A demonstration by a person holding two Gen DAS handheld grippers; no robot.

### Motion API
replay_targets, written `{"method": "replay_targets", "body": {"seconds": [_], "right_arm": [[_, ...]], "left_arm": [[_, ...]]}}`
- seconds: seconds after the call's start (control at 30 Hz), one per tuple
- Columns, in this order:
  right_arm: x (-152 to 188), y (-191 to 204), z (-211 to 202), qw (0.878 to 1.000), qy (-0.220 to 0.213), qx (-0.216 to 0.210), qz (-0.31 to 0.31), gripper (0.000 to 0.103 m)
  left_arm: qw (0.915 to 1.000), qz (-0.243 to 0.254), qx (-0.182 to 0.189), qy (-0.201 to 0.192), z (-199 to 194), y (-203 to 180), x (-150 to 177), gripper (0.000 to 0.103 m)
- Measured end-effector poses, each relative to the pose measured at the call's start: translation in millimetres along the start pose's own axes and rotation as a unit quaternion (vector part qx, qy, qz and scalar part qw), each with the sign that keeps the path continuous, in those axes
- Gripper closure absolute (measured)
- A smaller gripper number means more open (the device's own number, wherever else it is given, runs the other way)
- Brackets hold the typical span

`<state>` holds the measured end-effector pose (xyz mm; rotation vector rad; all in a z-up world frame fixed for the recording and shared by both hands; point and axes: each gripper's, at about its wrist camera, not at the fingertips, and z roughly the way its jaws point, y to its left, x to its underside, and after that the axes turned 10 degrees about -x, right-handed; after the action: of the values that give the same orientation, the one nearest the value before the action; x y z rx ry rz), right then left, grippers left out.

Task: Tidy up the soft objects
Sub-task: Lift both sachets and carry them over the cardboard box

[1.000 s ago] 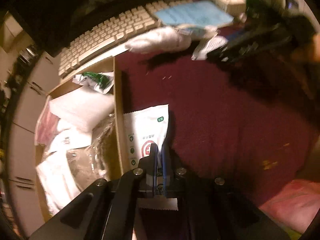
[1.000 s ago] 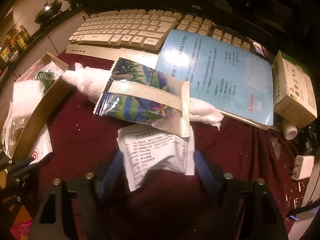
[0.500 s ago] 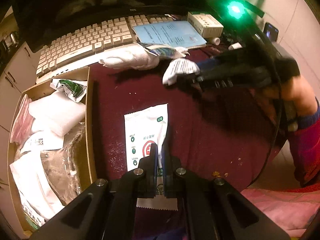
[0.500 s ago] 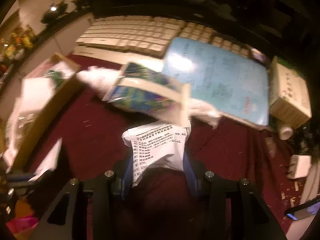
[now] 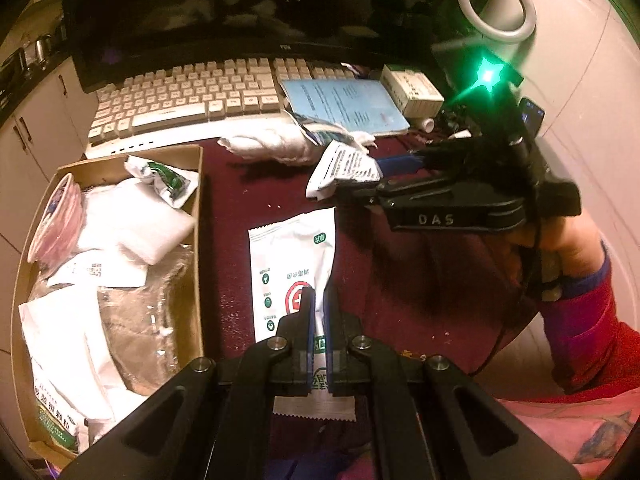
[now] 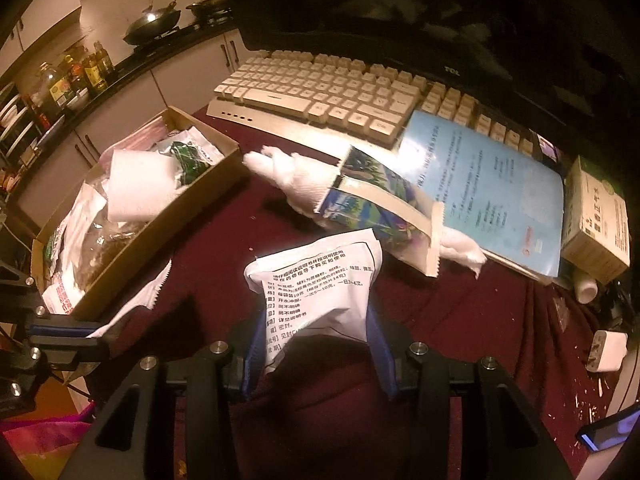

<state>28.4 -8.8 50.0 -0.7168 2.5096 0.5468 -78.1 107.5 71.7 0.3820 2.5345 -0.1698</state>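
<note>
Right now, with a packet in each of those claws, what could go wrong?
1. The left gripper pinches only one end of the flat white sachet; it may slip out.
2. The right gripper squeezes a puffy printed pouch, which might pop free.
3. The cardboard box is already heaped, so new packets could slide off.
</note>
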Motion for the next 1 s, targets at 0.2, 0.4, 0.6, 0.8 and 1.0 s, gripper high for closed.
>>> {"method": "replay_targets", "body": {"seconds": [0.2,0.4,0.6,0.8,1.0], "right_arm": [[-6.3,11.1,-1.6,1.000,-0.006,-0.012,-0.013,0.053],[-10.8,20.9,-4.7,0.999,-0.016,-0.017,-0.024,0.053],[-14.5,33.2,-4.3,0.998,-0.022,-0.041,-0.032,0.053],[-21.0,53.5,-5.9,0.996,-0.026,-0.058,-0.056,0.053],[-24.6,80.4,-2.3,0.993,-0.023,-0.081,-0.088,0.053]], "left_arm": [[0.9994,-0.021,-0.002,-0.027,-25.4,16.7,-0.9,0.099],[0.9974,-0.048,-0.021,-0.049,-50.9,40.9,4.1,0.099],[0.9939,-0.081,-0.047,-0.059,-65.7,67.0,10.1,0.099],[0.9881,-0.115,-0.083,-0.060,-79.7,96.3,20.9,0.099],[0.9812,-0.145,-0.116,-0.054,-78.6,123.8,26.4,0.099]]}}
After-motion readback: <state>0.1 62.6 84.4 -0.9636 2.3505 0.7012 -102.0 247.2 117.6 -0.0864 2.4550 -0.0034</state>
